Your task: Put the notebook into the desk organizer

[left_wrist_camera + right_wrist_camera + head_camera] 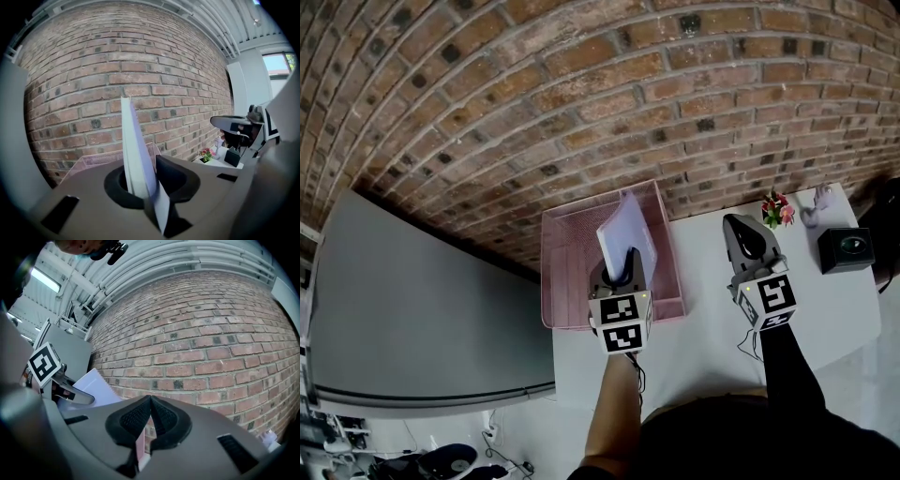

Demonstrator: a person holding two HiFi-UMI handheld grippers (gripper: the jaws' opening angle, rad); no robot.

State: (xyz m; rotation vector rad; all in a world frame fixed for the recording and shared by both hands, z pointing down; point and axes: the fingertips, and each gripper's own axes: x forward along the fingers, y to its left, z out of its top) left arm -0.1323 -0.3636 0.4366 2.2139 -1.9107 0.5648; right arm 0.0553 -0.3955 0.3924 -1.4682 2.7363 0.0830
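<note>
A white notebook (628, 234) stands upright and a little tilted over the pink mesh desk organizer (567, 272), its lower edge down inside the tray. My left gripper (619, 272) is right behind it. In the left gripper view the notebook (133, 150) rises between the jaws, which stand slightly parted; it leans against the right pad (176, 176) and its near corner is blurred. The organizer's rim (93, 161) shows just beyond. My right gripper (745, 239) hovers over the white table to the right, shut and empty (150, 404); from there the notebook (91, 385) shows at left.
The organizer sits at the back left corner of the white table (712, 337), against the brick wall (581, 84). A small flower pot (777, 210), a pale figurine (818, 202) and a black cube (846, 248) stand at the back right. A grey panel (412, 309) lies left of the table.
</note>
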